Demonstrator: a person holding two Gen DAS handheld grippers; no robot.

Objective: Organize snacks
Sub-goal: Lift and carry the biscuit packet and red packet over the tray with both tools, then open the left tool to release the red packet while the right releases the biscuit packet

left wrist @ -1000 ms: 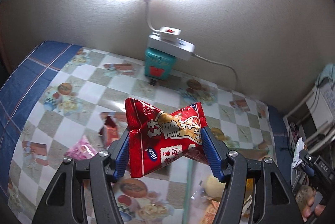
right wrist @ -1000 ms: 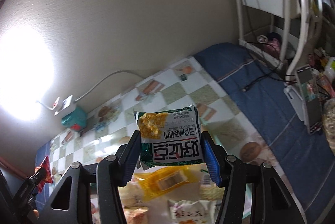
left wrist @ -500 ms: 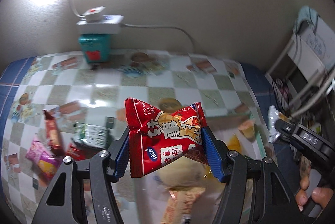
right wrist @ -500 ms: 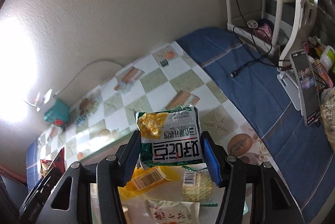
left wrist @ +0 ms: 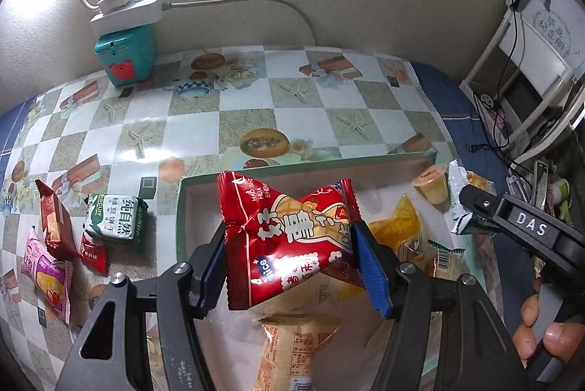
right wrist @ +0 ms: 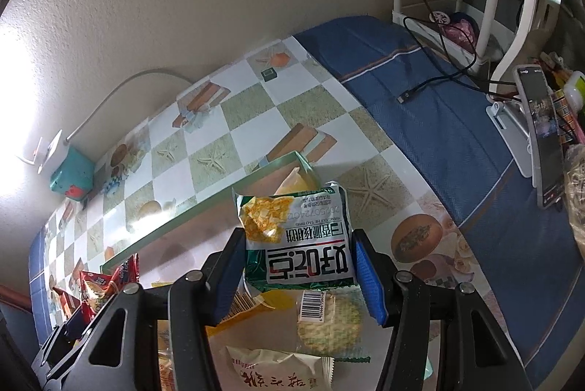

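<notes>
My left gripper (left wrist: pixel 289 263) is shut on a red snack packet (left wrist: pixel 281 237), held above a shallow green-rimmed box (left wrist: pixel 307 168) that holds several snacks. My right gripper (right wrist: pixel 298 263) is shut on a green and white biscuit packet (right wrist: pixel 303 244) over the same box (right wrist: pixel 204 208), near its right end. The right gripper (left wrist: pixel 526 226) also shows at the right of the left wrist view, with a hand on its grip. Below the right gripper lie a round cracker pack (right wrist: pixel 329 321) and a cream packet (right wrist: pixel 274 369).
Loose snacks lie on the checked tablecloth left of the box: a green biscuit pack (left wrist: pixel 113 215), a dark red bar (left wrist: pixel 55 222), a small red packet (left wrist: pixel 93 252), a pink packet (left wrist: pixel 47 277). A teal box with a power strip (left wrist: pixel 124 51) stands by the wall. A phone on a stand (right wrist: pixel 541 131) is right.
Both grippers have come down toward the box with their packets held. The left gripper has swung right, from over the tablecloth to over the box, and rolled.
</notes>
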